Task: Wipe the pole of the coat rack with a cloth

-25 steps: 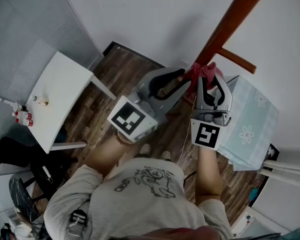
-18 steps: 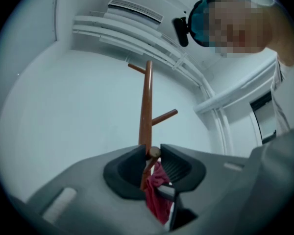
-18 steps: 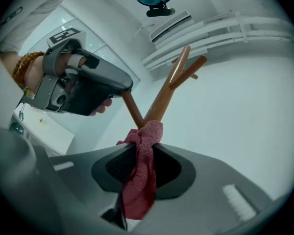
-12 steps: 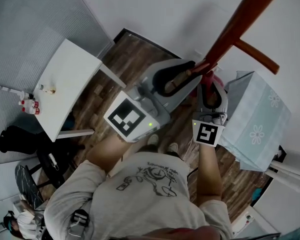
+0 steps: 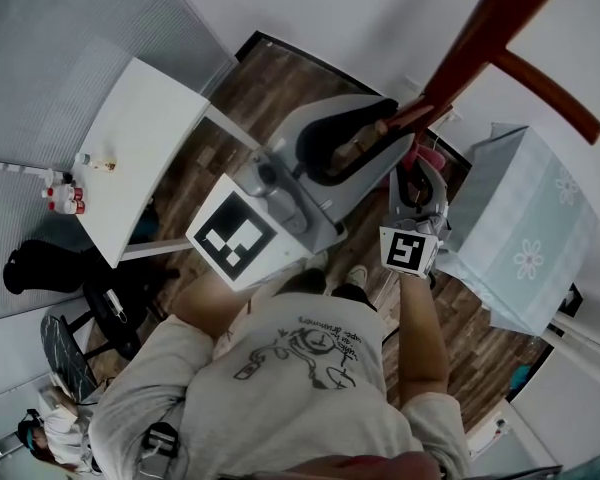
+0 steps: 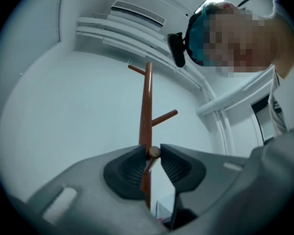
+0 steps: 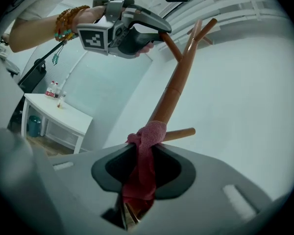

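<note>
1. Coat rack pole (image 5: 480, 38): the reddish wooden pole rises between the two grippers, with the left gripper (image 5: 382, 128) high on it and the right gripper (image 5: 420, 173) lower down.
2. The left gripper is clamped on an upper peg (image 6: 153, 152). The peg's end sits pinched between the two dark pads, and the pole runs on up just behind them. This grip looks unchanged over the last second, so it is probably steadying the rack.
3. The right gripper is closed on the red cloth (image 7: 148, 133). The cloth's tail hangs down between the jaws, and its bunched top presses against the pole just ahead of the jaw tips.
4. A second ago the cloth was bunched right beside the left gripper's tips. It now sits further down the pole and apart from them, next to a lower peg (image 7: 179, 133) that juts out to the gripper's right.
5. This suggests a downward wiping stroke is under way. The stretch just under the upper peg has been covered, and the part of the pole below the right gripper is still to do.
6. The lower peg will likely block a straight slide, so the cloth must work around it.
</note>
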`<action>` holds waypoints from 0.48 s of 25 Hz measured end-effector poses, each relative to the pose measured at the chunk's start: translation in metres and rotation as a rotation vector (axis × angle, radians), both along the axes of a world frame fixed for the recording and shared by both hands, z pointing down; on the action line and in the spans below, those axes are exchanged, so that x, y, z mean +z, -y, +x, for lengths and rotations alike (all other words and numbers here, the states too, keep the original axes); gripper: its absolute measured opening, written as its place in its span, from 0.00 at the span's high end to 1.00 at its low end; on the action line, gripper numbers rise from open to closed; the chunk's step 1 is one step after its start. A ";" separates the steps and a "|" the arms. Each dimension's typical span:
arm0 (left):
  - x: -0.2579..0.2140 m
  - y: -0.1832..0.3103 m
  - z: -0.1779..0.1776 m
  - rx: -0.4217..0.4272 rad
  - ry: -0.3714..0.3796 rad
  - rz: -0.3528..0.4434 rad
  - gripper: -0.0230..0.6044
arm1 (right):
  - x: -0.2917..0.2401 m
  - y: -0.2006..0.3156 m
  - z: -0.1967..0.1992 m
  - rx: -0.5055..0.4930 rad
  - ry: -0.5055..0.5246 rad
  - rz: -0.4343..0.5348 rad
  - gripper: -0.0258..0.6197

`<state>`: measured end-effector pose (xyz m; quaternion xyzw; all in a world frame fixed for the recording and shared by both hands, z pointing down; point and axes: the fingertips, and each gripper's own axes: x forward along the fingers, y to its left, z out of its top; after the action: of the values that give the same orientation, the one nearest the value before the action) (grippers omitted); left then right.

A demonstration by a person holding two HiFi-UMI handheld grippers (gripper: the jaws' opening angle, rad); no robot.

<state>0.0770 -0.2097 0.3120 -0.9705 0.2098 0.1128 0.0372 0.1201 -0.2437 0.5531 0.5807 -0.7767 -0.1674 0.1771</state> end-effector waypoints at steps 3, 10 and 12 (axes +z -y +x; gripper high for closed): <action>0.000 -0.001 0.000 0.001 0.000 0.008 0.82 | 0.008 0.001 0.001 -0.003 -0.006 -0.005 0.80; 0.002 -0.003 -0.002 0.006 0.018 0.007 0.82 | 0.001 0.000 0.003 -0.048 -0.068 -0.018 0.79; 0.000 -0.004 -0.003 0.013 0.023 0.009 0.82 | -0.007 -0.001 0.004 -0.059 -0.085 -0.008 0.79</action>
<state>0.0744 -0.2052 0.3122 -0.9729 0.2027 0.1028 0.0434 0.1240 -0.2423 0.5466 0.5493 -0.7860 -0.1940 0.2070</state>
